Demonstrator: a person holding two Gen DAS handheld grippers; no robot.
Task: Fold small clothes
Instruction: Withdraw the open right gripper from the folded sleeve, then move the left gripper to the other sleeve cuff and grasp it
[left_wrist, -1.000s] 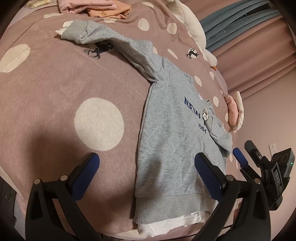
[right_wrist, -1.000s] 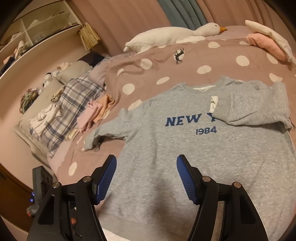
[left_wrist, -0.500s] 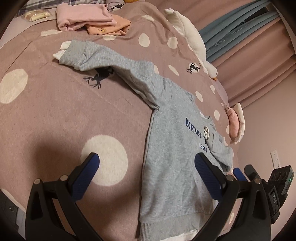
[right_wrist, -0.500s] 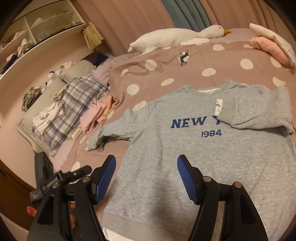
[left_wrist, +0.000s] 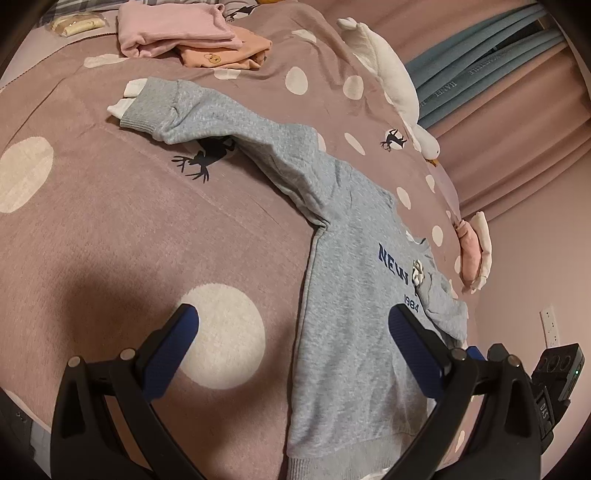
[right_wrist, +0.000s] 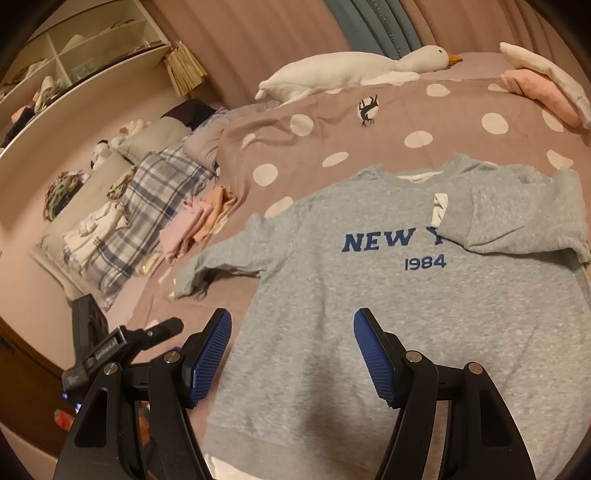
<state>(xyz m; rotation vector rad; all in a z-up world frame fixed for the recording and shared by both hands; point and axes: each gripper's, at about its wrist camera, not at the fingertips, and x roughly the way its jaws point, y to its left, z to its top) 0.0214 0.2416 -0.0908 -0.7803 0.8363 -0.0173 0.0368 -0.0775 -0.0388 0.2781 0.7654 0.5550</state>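
Both the left gripper (left_wrist: 291, 325) and right gripper (right_wrist: 291, 332) gape empty. The grey sweatshirt (right_wrist: 388, 295) could bunch if its outstretched sleeve (left_wrist: 229, 129), upper left, is dragged across the bedspread (left_wrist: 92, 240).

- left gripper (left_wrist: 291, 332): black frame, blue ribbed pads, silver rivets behind fingers
- right gripper (right_wrist: 291, 354): same black frame, blue ribbed pads

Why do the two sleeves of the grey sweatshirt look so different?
One sleeve is folded in across the chest and covers the end of the blue lettering; the other sleeve lies stretched out on the spotted blanket. The folded one looks smooth, the stretched one rumpled. Both are grey with a ribbed cuff.
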